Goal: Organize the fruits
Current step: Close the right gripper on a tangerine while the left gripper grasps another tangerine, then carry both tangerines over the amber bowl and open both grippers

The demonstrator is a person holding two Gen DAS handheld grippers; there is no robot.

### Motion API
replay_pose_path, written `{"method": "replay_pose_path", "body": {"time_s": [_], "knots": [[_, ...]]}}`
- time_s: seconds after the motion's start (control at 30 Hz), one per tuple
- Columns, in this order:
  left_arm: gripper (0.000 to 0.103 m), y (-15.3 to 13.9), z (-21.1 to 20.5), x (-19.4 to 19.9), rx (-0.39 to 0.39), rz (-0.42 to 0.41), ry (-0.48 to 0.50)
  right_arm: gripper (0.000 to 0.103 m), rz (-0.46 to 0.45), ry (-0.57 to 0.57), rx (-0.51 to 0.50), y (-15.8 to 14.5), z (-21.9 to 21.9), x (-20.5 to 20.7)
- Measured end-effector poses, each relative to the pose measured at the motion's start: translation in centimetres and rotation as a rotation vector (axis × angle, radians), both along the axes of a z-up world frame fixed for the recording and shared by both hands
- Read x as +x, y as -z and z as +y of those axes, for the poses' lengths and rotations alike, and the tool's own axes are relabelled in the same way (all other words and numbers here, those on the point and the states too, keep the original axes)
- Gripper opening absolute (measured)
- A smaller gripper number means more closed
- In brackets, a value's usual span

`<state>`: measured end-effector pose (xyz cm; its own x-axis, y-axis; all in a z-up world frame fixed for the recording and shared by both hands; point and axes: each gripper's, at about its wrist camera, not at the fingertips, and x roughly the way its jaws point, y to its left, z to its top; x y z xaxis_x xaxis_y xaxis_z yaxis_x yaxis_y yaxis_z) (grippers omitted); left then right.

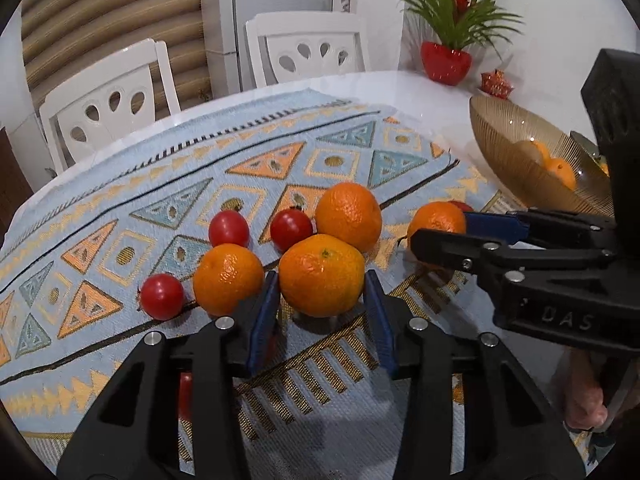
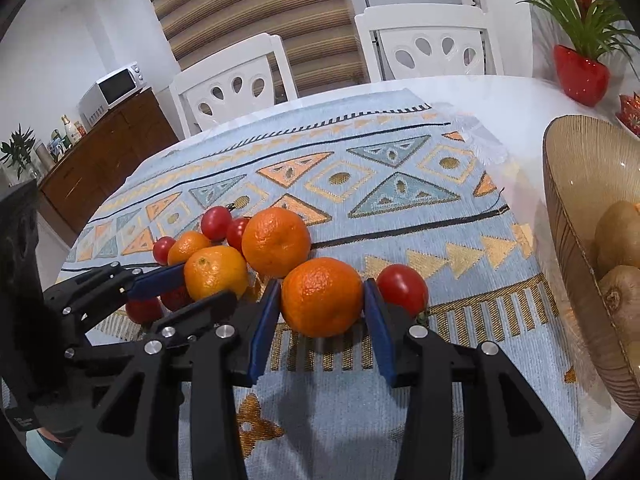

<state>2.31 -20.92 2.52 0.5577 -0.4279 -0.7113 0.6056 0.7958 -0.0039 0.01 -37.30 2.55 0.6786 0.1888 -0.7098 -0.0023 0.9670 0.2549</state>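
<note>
Both your grippers sit low on the patterned cloth [image 1: 120, 216], each with jaws wide around an orange but not squeezing yet. Left gripper [image 1: 322, 292] brackets one orange [image 1: 321, 275]; right gripper [image 2: 322, 296] brackets another [image 2: 322, 297], with a tomato [image 2: 402, 288] just beside it. They look firm, roundish, slightly slick, so pinch across the widest part. The bowl [image 2: 568, 208] is off to the right.

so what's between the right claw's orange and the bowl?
A single red tomato, right against the claw's outer finger. Past it, only bare patterned cloth up to the bowl. This shows in the right wrist view.
</note>
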Motion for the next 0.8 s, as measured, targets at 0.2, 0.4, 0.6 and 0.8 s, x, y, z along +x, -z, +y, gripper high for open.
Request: {"method": "replay_pose_path", "body": {"time_s": [0.2, 0.4, 0.6, 0.8], "knots": [[0.042, -0.6, -0.3, -1.0, -0.025, -0.012, 0.016, 0.042, -0.036, 0.027, 0.007, -0.8, -0.7, -0.8], [0.042, -2.1, -1.8, -3.2, -0.046, 0.008, 0.097, 0.041, -0.004, 0.055, -0.038, -2.1, -1.8, -3.8], [0.042, -6.3, -5.8, -6.7, -0.081, -0.044, 0.18, 0.041, -0.06, 0.167, -0.027, -6.2, -6.7, -8.4], [0.042, -9.6, -11.6, -10.1, -0.128, -0.071, 0.288, 0.041, -0.09, 0.335, -0.045, -9.6, -13.4, -12.8]]}}
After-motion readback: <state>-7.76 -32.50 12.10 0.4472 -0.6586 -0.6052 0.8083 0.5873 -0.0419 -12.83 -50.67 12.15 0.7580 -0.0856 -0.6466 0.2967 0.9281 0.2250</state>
